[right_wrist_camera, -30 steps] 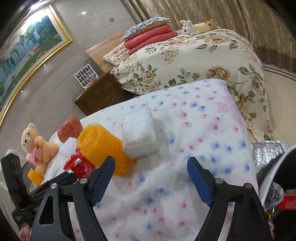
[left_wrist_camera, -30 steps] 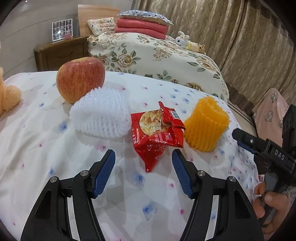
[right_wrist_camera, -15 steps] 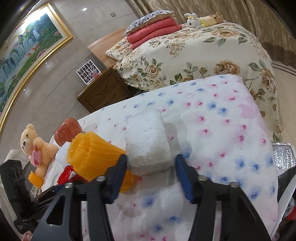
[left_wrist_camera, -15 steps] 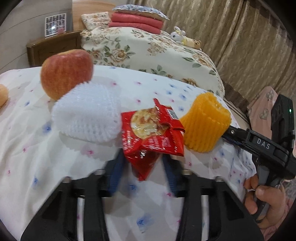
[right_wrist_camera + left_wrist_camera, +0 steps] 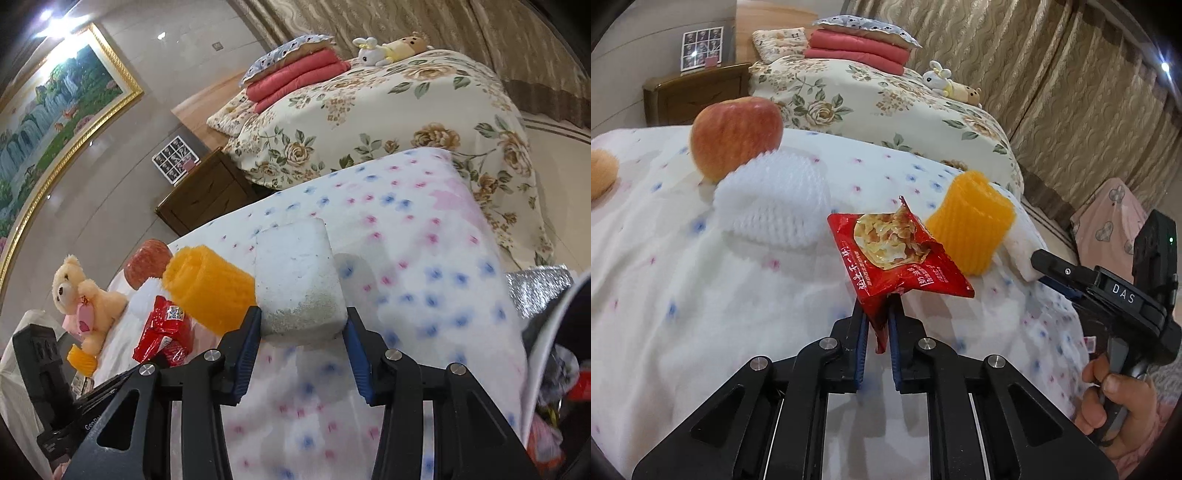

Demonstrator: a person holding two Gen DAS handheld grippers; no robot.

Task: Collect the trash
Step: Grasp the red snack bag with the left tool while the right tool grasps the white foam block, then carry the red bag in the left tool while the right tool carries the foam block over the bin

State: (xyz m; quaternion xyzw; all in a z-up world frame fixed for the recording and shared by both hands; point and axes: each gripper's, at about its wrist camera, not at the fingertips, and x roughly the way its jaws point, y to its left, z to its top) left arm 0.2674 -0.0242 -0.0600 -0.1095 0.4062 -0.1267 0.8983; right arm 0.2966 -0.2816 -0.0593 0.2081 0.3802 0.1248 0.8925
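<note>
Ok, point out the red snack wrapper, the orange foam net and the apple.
red snack wrapper [image 5: 886, 254], left wrist view, printed front face.
orange foam net [image 5: 971, 221], left wrist view, ribbed side.
apple [image 5: 735, 133], left wrist view, red front skin.

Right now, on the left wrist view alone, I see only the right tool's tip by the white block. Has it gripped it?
Observer: Yes. The right tool has just been closing; both pads press the sides of the white foam block.
Operator: Any bin nearby?
Observer: A white-rimmed bin holding rubbish stands just past the edge of the bed, right of that tool.
Operator: Anything I'm missing?
Observer: A small orange foam piece lies by the feet of the teddy bear.
</note>
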